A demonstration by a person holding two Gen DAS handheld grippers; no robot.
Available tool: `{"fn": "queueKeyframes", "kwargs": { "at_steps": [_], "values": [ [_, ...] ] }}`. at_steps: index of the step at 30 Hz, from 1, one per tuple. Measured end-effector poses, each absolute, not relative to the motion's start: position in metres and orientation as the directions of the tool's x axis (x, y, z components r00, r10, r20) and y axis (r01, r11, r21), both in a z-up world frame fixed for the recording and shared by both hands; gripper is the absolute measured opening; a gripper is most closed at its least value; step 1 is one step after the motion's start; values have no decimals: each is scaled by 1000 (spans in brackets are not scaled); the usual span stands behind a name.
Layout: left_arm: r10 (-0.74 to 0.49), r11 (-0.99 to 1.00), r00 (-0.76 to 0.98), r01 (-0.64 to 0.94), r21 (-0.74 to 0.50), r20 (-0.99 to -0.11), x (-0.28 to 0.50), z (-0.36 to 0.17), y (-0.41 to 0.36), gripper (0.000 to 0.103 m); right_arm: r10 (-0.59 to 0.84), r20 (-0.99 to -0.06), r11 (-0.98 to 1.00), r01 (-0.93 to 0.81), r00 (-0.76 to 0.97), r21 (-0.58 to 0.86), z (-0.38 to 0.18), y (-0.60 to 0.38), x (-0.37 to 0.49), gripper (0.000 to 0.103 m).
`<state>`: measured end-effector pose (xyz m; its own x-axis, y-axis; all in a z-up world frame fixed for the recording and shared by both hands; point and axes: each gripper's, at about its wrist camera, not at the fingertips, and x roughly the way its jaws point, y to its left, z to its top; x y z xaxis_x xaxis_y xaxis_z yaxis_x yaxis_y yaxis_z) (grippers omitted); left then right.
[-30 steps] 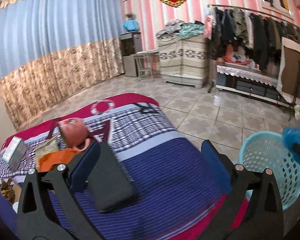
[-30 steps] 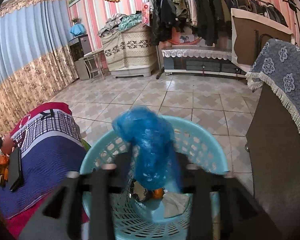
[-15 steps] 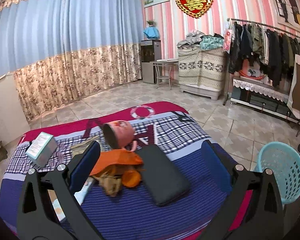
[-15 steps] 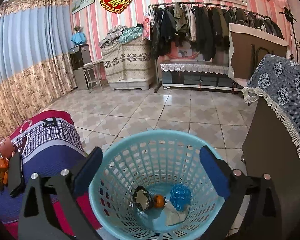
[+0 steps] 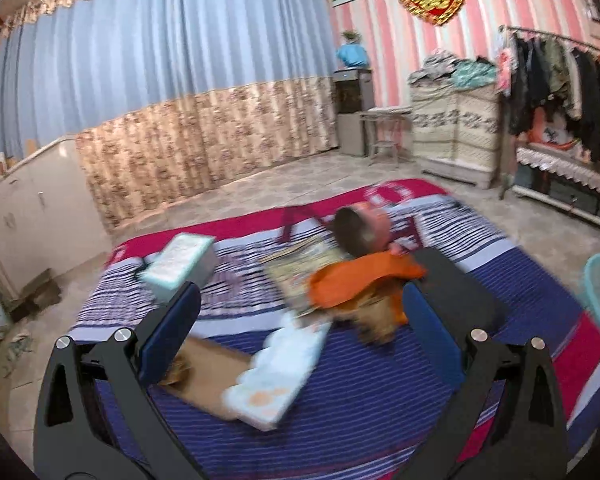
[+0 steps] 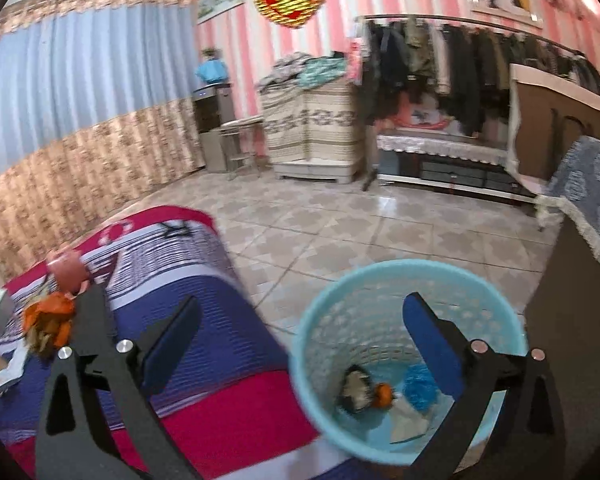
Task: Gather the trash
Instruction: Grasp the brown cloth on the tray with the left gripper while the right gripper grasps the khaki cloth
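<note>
The step in hand is judged to be the reach for the next piece of trash. The left gripper (image 5: 300, 312) is spread wide and empty over the bed (image 5: 380, 420), aimed at the litter near the bed's middle: an orange wrapper (image 5: 356, 284) on crumpled brown scraps, a pale blue packet (image 5: 276, 372) over a sheet of cardboard (image 5: 212, 368), and a small box (image 5: 180, 260) toward the far left edge. One light piece should be centred between the pads before closing, clear of the pink cup (image 5: 364, 228) and the black case (image 5: 456, 292).

The right gripper (image 6: 300, 332) is released and empty above the basket (image 6: 324, 320), which stands on the floor off the bed's right edge. Compared with a second ago, the blue bag (image 6: 418, 388) has gone from the right gripper into the basket bottom, and the left view has swung from the bare blanket to the litter.
</note>
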<state>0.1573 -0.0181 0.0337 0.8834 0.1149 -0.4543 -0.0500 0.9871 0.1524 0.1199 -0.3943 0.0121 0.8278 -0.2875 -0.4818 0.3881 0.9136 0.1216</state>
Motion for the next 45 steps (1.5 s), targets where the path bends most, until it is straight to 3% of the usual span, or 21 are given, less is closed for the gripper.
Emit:
{"fn": "queueKeyframes", "kwargs": {
  "at_steps": [11,21,30,36,39,43,45],
  "values": [
    [245,968,856,-194,157,-455,128,20,79,97,-114,-477,971,198,872,131,7,-309,133,98],
    [189,982,785,-157,106,-590,125,-15,137,98,-82,-490,993,112,868,31,-1,-239,147,98],
    [140,988,740,-146,46,-657,160,-39,144,98,-80,-525,996,84,847,-15,-9,-223,153,98],
    [146,988,740,-148,53,-656,178,-50,143,97,-37,-578,999,26,815,-28,-19,-207,166,98],
    [140,988,737,-149,43,-662,184,-53,145,88,-7,-597,1000,-5,802,-19,-24,-198,170,98],
    [105,989,731,-145,-3,-675,189,-58,150,62,46,-602,999,-41,797,22,-26,-190,178,98],
    [101,991,733,-138,-1,-673,190,-59,148,57,67,-609,997,-69,790,19,-28,-181,186,98]
  ]
}}
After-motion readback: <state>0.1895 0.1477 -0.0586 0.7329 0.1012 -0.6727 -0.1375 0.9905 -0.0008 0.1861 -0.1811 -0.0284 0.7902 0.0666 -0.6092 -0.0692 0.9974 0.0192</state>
